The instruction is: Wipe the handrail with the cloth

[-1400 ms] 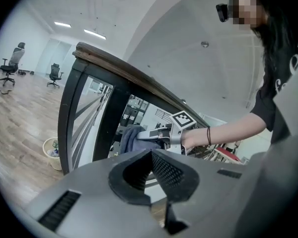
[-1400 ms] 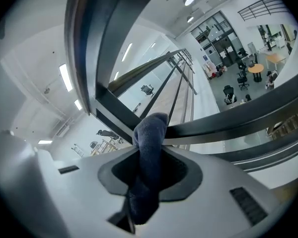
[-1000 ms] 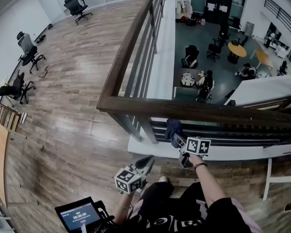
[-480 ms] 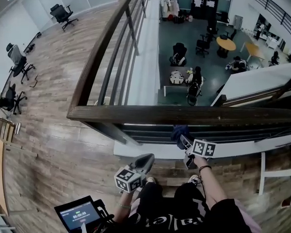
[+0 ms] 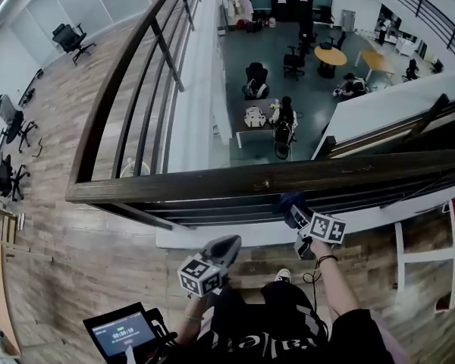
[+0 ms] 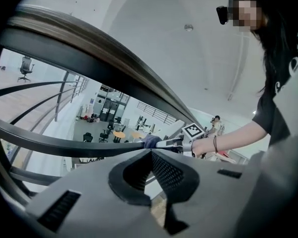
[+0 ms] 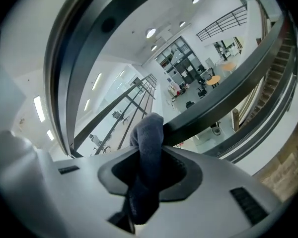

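The dark wooden handrail (image 5: 235,177) runs across the head view and turns away at a corner on the left. My right gripper (image 5: 296,212) is shut on a dark blue cloth (image 5: 290,200), which sits just under the rail's near edge; contact is unclear. In the right gripper view the cloth (image 7: 148,135) stands up out of the gripper (image 7: 151,151), its tip against a dark lower bar (image 7: 223,90), with the handrail (image 7: 77,48) arching overhead. My left gripper (image 5: 226,246) hangs shut and empty below the rail, left of the right one. The left gripper (image 6: 151,151) points under the handrail (image 6: 89,53).
Grey balustrade bars (image 5: 148,127) run beneath the rail. Beyond it is a drop to a lower floor with tables and chairs (image 5: 330,55). Office chairs (image 5: 68,38) stand on the wood floor at left. A small screen (image 5: 121,332) is at my lower left.
The head view has swung right, so the rail's corner has slid left. My right gripper has drifted slightly right with the cloth, staying just under the rail. The left gripper has barely moved.
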Available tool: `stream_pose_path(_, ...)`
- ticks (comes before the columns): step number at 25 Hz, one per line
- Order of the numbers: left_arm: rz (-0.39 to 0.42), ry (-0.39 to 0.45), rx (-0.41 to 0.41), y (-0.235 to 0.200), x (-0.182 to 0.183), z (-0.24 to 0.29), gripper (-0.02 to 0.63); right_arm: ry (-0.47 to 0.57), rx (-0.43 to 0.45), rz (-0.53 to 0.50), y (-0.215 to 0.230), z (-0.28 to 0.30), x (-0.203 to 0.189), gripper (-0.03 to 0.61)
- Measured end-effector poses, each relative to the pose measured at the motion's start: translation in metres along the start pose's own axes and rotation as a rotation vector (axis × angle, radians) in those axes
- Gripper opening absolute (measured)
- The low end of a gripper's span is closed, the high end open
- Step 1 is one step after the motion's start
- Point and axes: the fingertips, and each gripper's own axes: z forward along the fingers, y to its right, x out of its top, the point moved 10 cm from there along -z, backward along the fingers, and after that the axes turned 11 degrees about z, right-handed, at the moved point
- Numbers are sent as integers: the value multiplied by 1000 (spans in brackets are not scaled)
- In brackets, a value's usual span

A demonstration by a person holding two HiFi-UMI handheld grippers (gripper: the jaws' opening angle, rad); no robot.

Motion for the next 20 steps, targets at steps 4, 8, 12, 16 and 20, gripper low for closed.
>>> stream_pose_path(4,15,-21,-23,50,-16,60,0,53,-26,26,80,-55,42,92)
stream_pose_path(8,12,-25,-31,66,6,79,0,110,-71,44,104,-96,90,92)
stream_pose_path(12,10,-26,-24,79,15,96,0,152,-123,37,139,-134,134,92)
stream_pose_path(16,3,-34,-10,82,19,100,0,187,-199,14,172,-167,173,92)
stream_pose_path(20,1,-28,9,76,24,99,0,235,-274,12,200,-194,204,92)
